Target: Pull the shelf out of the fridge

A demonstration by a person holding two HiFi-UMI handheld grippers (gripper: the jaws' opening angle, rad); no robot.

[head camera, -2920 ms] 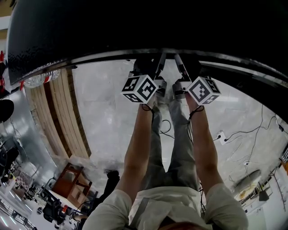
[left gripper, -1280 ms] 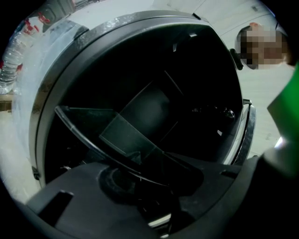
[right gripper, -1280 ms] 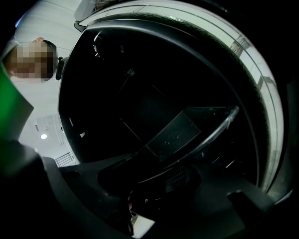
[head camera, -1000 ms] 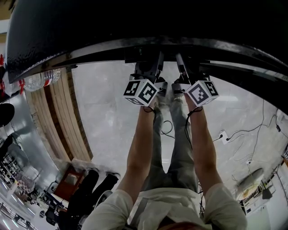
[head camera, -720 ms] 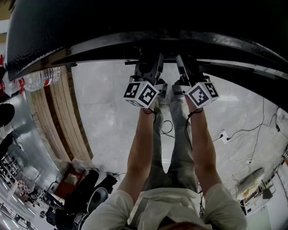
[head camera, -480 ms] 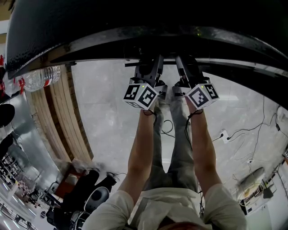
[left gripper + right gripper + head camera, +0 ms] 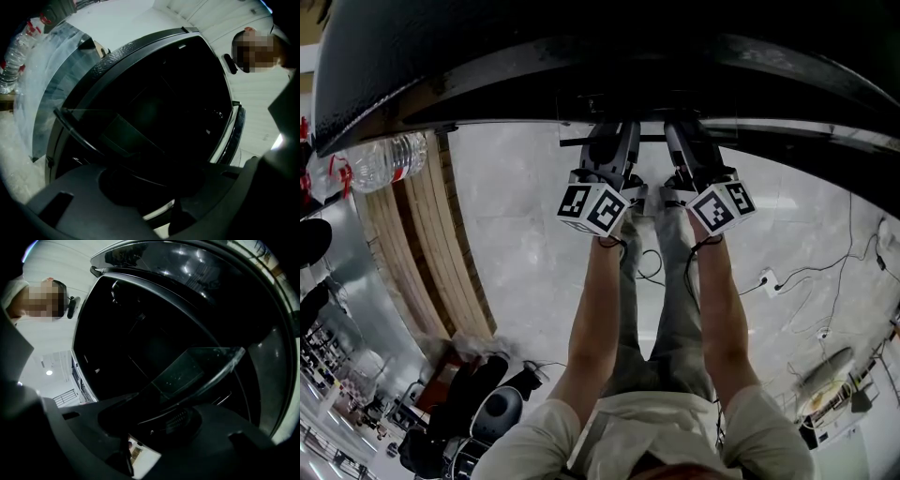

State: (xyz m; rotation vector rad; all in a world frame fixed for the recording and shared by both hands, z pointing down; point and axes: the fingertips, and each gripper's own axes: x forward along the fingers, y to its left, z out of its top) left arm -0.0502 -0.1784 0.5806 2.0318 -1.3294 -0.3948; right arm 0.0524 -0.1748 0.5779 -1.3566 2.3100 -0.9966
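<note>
Head view: left gripper [image 7: 609, 141] and right gripper [image 7: 686, 141] raised side by side at near edge of black fridge [image 7: 581, 37].

Left gripper view: fingers closed on dark front trim of clear glass shelf [image 7: 89, 125], jutting from fridge.

Right gripper view: fingers likewise clamped on trim.

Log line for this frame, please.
left gripper: jaws shut on shelf edge | right gripper: jaws shut on shelf edge | fridge: open | shelf: not yet out

Clear water bottle [image 7: 382, 161], wooden slats [image 7: 441, 244], loose cables [image 7: 806, 277] on grey floor [image 7: 525, 253]
</note>
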